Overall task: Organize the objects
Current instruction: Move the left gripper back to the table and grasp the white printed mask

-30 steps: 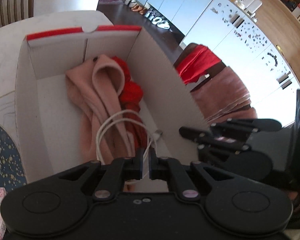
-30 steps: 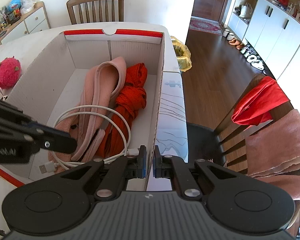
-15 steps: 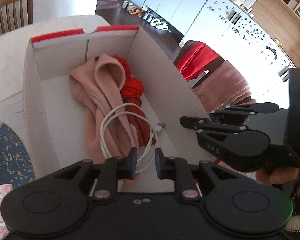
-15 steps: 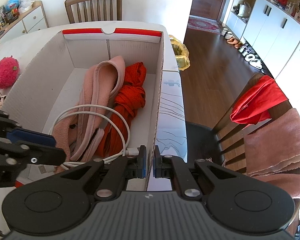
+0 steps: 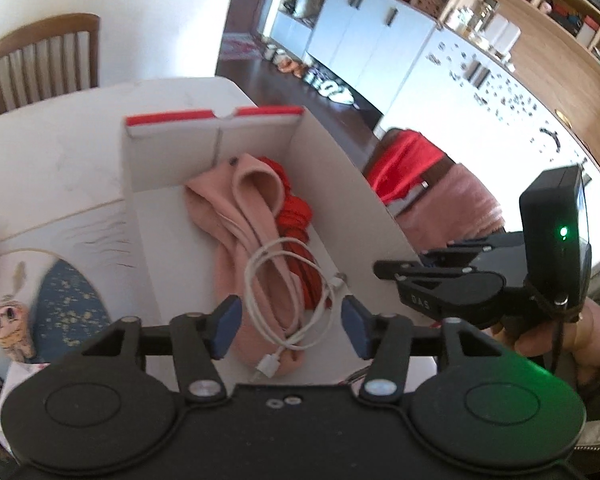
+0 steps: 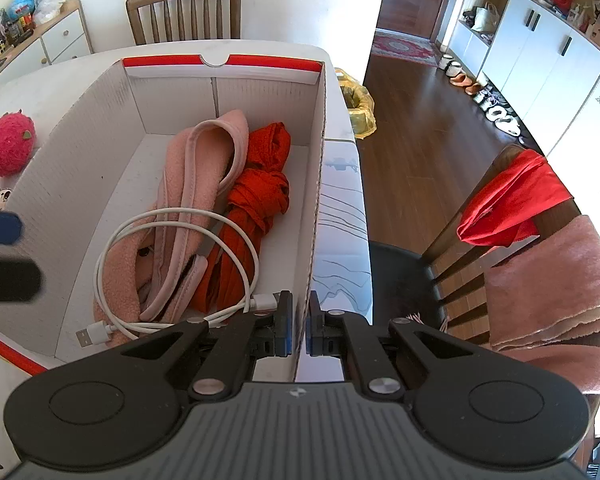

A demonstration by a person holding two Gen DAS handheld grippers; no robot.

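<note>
Cable, coiled, lies on pink cloth inside the box, which the right gripper steadies by pinching its side wall, while the left gripper hangs spread wide and empty above it.

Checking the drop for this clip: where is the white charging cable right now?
In both wrist views the white cable lies coiled inside the cardboard box, draped over the pink garment and red garment, near the box's front end.

White table carries open cardboard box; fuzzy pink toy, perhaps plush, beside it.
</note>
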